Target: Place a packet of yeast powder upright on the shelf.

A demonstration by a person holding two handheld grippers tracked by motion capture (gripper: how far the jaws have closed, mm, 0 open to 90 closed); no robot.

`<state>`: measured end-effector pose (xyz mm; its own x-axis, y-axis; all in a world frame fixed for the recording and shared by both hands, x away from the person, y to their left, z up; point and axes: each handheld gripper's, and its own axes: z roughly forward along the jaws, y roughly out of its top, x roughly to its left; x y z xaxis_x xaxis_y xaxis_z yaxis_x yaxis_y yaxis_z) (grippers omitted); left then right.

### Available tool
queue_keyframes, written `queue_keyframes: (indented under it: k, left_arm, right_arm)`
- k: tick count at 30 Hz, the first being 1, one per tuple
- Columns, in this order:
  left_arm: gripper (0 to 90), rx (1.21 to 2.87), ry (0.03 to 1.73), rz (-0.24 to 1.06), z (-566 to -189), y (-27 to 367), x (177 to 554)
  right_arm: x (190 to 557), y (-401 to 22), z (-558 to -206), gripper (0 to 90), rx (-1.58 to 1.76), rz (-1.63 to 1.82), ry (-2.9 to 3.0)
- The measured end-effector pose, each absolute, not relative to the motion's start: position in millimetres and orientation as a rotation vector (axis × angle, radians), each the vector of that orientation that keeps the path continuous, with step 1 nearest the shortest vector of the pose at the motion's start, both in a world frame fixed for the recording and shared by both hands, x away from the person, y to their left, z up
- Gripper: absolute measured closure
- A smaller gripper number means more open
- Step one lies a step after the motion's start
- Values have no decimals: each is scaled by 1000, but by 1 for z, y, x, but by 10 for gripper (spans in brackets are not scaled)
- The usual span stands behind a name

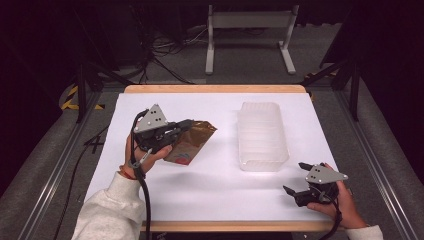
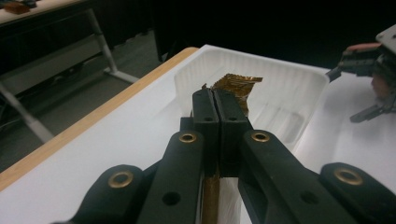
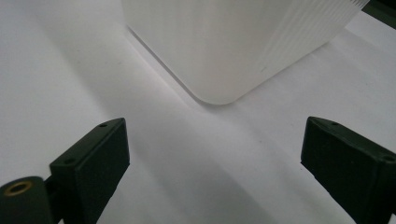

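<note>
Pinching a crinkled, glossy brown foil pouch (image 1: 192, 142), the left tongs (image 1: 186, 125) hold it above the white surface (image 1: 215, 185) (left of the bin); the ribbed, translucent plastic bin (image 1: 262, 135) sits empty; the right tongs (image 1: 296, 178) are spread.

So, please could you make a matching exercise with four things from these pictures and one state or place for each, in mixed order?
Things:
1. left gripper
2. right gripper
3. brown snack bag
4. white plastic tray

States or places:
a. jaws wide apart, nothing between them
b. pinched between two jaws
c. empty, on the table's right half
d. jaws closed on something thin

Pairs: 1-d, 2-a, 3-b, 4-c
</note>
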<state>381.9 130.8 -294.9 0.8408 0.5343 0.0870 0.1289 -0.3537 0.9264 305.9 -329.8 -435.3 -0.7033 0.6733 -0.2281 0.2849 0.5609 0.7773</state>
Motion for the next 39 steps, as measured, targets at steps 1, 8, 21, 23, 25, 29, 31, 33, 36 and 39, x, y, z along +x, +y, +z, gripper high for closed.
queue_keyframes:
  k: [1,8,21,23,25,29,31,33,36,39]
  left_arm:
    - [886,1905,492,462,-294,128,383]
    - [886,1877,473,451,-288,107,391]
    - [887,1853,426,435,-273,59,403]
    - [887,1837,436,426,-270,53,405]
    - [887,1823,446,419,-267,48,406]
    - [887,1825,448,422,-264,35,409]
    - [887,1820,446,410,-262,30,411]
    - [887,1814,449,414,-261,25,412]
    - [887,1807,452,409,-258,17,414]
    - [887,1809,444,403,-254,7,415]
  right_arm:
    - [306,-330,-435,86,768,1008,2287]
    - [304,-332,-436,85,776,1008,2284]
    - [303,-333,-435,85,779,1010,2278]
    - [303,-334,-435,85,778,1012,2280]
    - [303,-334,-435,86,778,1016,2279]
    - [303,-334,-435,86,772,1020,2278]
    - [303,-334,-435,86,774,1016,2279]
    - [303,-334,-435,86,772,1018,2279]
    - [303,-334,-435,86,770,1019,2280]
    - [303,-334,-436,86,770,1013,2282]
